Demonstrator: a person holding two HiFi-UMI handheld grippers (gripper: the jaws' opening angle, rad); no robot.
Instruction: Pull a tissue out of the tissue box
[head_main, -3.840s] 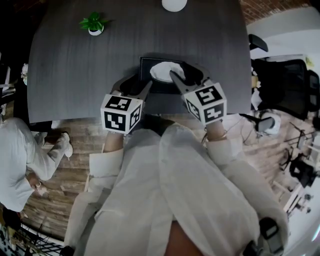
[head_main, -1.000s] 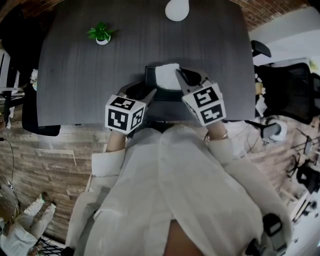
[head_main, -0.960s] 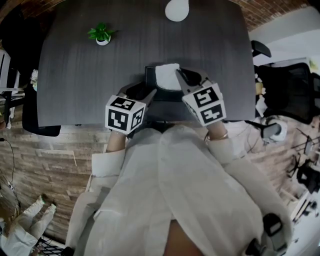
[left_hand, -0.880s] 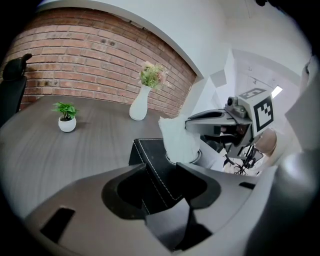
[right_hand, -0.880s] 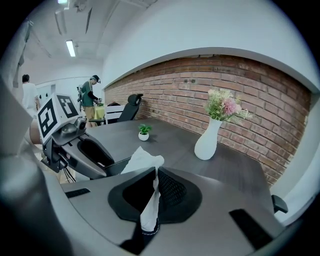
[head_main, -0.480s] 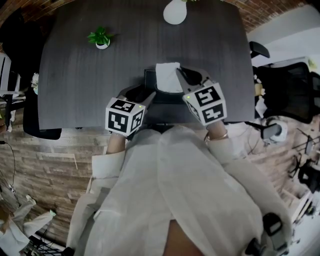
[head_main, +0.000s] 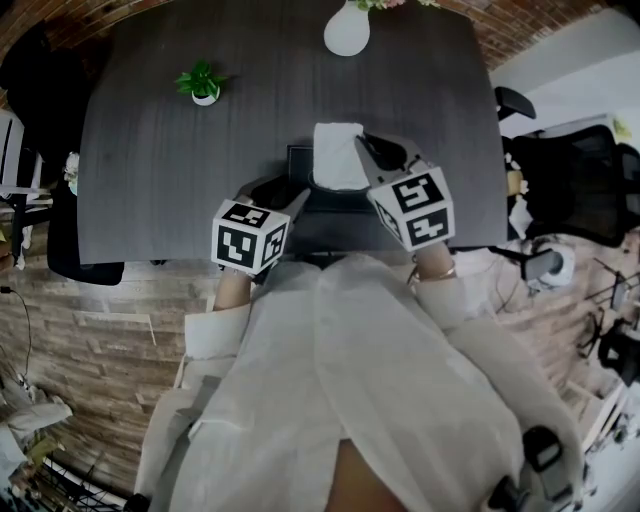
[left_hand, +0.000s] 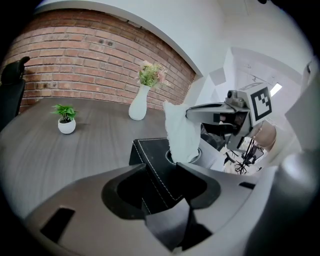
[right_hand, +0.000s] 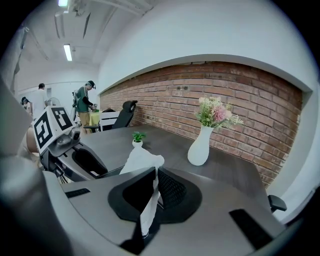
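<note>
The dark table (head_main: 150, 150) carries the black tissue box (left_hand: 150, 150) near its near edge. The left gripper (left_hand: 157, 172) clamps the box's near corner. The right gripper (right_hand: 154, 176), jaws almost together, pinches the white tissue (head_main: 338, 155) that rises from the box. The tissue looks light, soft and easy to tear, so a grip on its upper fold seems best.

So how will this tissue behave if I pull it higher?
Likely floppy: the tissue hangs creased from the right gripper. Probably tears easily, being thin. The tissue box may lift too, though the left gripper clamps it.
</note>
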